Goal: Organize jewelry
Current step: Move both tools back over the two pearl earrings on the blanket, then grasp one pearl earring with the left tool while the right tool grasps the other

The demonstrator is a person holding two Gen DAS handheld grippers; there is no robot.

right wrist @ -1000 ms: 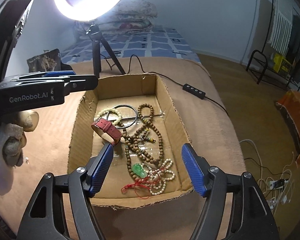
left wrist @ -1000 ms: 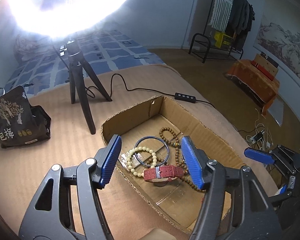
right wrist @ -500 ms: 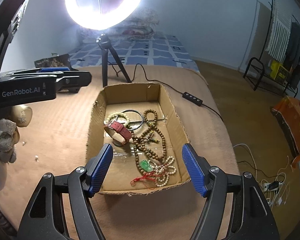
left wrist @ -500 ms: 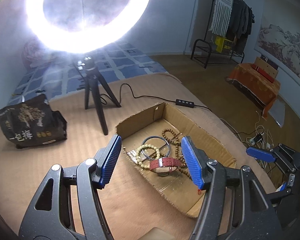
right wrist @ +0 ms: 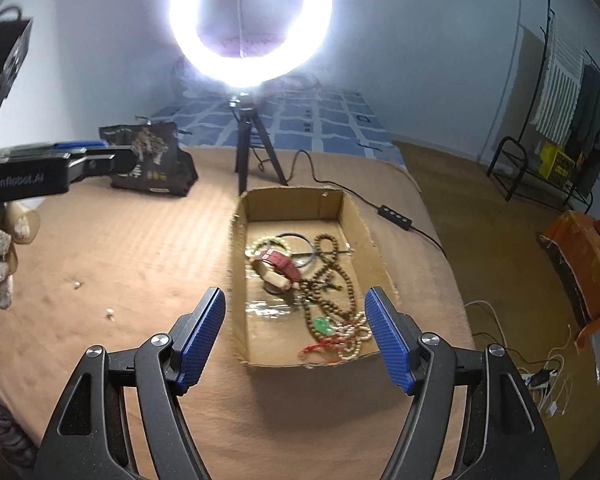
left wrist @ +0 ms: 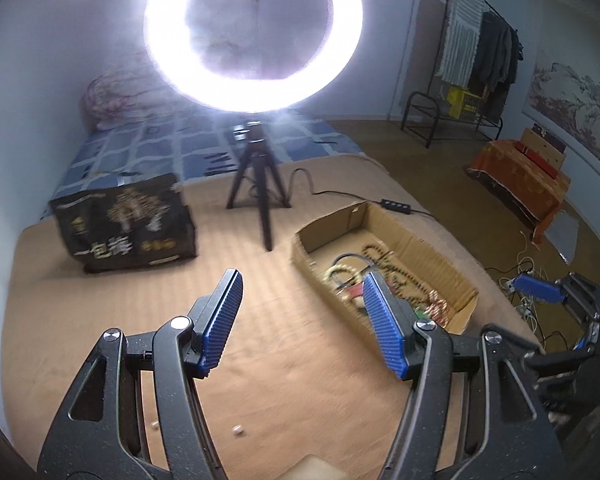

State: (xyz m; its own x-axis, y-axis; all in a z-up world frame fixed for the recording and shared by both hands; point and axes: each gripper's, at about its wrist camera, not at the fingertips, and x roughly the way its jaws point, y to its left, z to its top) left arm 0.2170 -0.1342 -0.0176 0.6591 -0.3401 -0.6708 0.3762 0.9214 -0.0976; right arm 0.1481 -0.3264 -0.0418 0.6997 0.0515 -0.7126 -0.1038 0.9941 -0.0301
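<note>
The left tool (left wrist: pixel 302 322) is shown with its blue pads spread and nothing between them, held above the brown bed cover (left wrist: pixel 112 304) to the left of the cardboard box (left wrist: pixel 456 284). The right tool (right wrist: pixel 296 330) is likewise spread and empty, poised above the near end of the box, whose near wall (right wrist: pixel 312 360) is seen between the pads but is not touched.

The jewelry is gathered inside the box: a red watch (right wrist: pixel 278 266), a cream bead bracelet (right wrist: pixel 260 244), a dark bangle (right wrist: pixel 304 248), a long strand of brown prayer beads (right wrist: pixel 332 280), a green pendant (right wrist: pixel 323 326) and a pale bead strand with red cord (right wrist: pixel 350 342). The pieces lie overlapping, the brown strand being laid across several others. In the left view the contents are blurred, so individual pieces may not be told apart there.

Two small pale specks, possibly loose beads (right wrist: pixel 109 313), are seen on the cover well apart from the box; their nature cannot be confirmed.

Risks judged from this arrangement: because the strands are entangled, a pinch on one piece is likely to drag its neighbours out with it; thin cord may slip through ribbed pads; a low approach may catch the box wall and shift the light box on the soft cover; the ring light tripod (right wrist: pixel 246 152) stands just behind the box and could be knocked.
</note>
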